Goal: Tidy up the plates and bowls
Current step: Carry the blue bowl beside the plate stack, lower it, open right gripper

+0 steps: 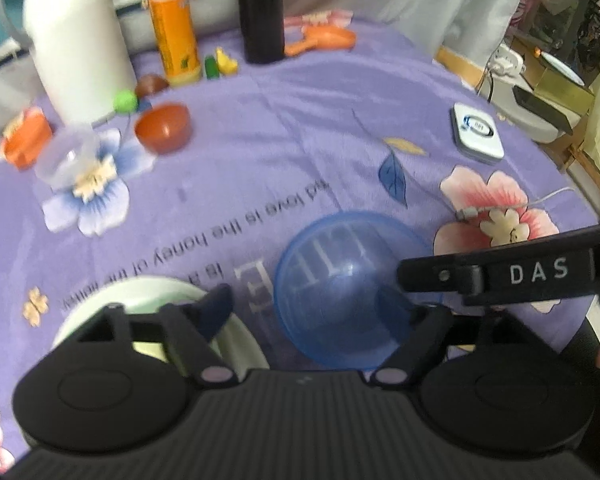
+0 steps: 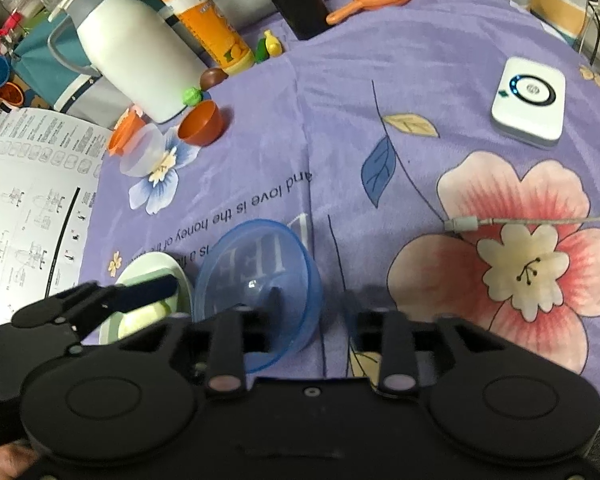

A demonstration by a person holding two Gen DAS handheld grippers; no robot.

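A clear blue bowl (image 1: 340, 280) (image 2: 256, 280) sits on the purple flowered cloth (image 1: 260, 140). Just left of it lies a pale green and white plate (image 1: 156, 300) (image 2: 152, 276). My left gripper (image 1: 304, 304) is open: one fingertip hovers over the plate, the other shows through the bowl's wall. In the right wrist view, that gripper (image 2: 140, 296) reaches in from the left. My right gripper (image 2: 314, 298) is open too, one finger inside the bowl and one outside, the pads not pressing its right wall. Its finger marked DAS (image 1: 500, 272) crosses the left wrist view.
At the back left stand a small red-brown bowl (image 1: 163, 127), a clear cup (image 1: 66, 156), a white jug (image 1: 76, 36), an orange bottle (image 1: 172, 20) and a black bottle (image 1: 260, 8). A white device (image 2: 528, 100) and a cable (image 2: 520, 220) lie right. A printed sheet (image 2: 28, 200) lies left.
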